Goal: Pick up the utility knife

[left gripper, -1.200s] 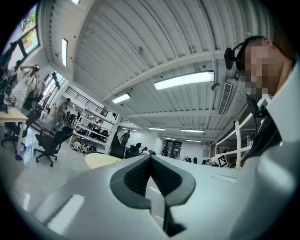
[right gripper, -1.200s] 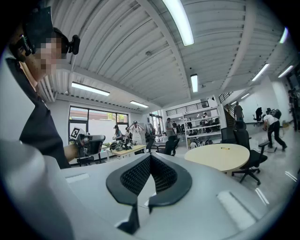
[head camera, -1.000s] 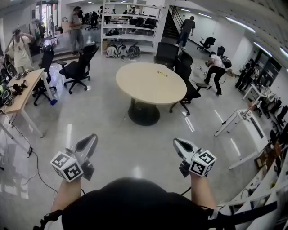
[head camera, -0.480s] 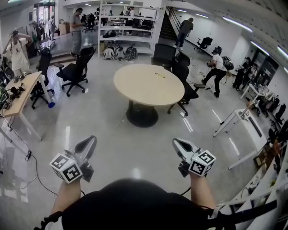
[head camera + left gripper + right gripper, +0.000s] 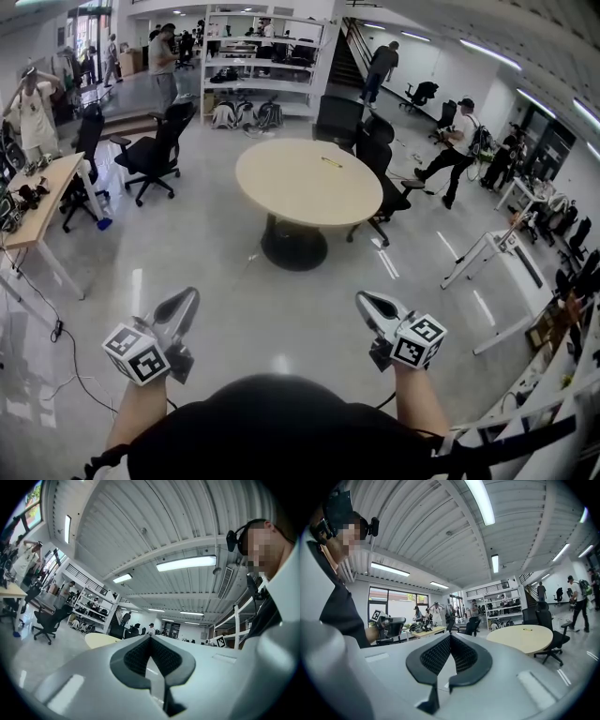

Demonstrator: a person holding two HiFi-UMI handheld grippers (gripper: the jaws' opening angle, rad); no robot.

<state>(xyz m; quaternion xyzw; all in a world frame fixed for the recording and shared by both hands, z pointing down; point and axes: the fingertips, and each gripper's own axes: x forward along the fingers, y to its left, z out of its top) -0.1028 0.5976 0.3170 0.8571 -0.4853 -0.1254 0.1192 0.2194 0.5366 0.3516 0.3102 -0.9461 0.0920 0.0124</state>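
Note:
A small yellow utility knife (image 5: 332, 161) lies on the far side of the round beige table (image 5: 300, 187) ahead of me. It shows as a thin yellow sliver (image 5: 528, 629) on the tabletop in the right gripper view. My left gripper (image 5: 187, 298) is held in the air at the lower left, jaws shut and empty, its tips (image 5: 150, 636) meeting. At the lower right my right gripper (image 5: 364, 300) is also shut with nothing in it (image 5: 450, 634). Both point toward the table from well short of it, over the floor.
Black office chairs (image 5: 155, 150) (image 5: 384, 164) stand left of and behind the table. A wooden desk (image 5: 42, 202) runs along the left and white desk frames (image 5: 497, 253) stand at the right. Shelving (image 5: 258, 70) and several people fill the back of the room.
The table sits slightly larger and lower in the head view. People in the background have walked on. Both grippers stay shut and hold their places in the view.

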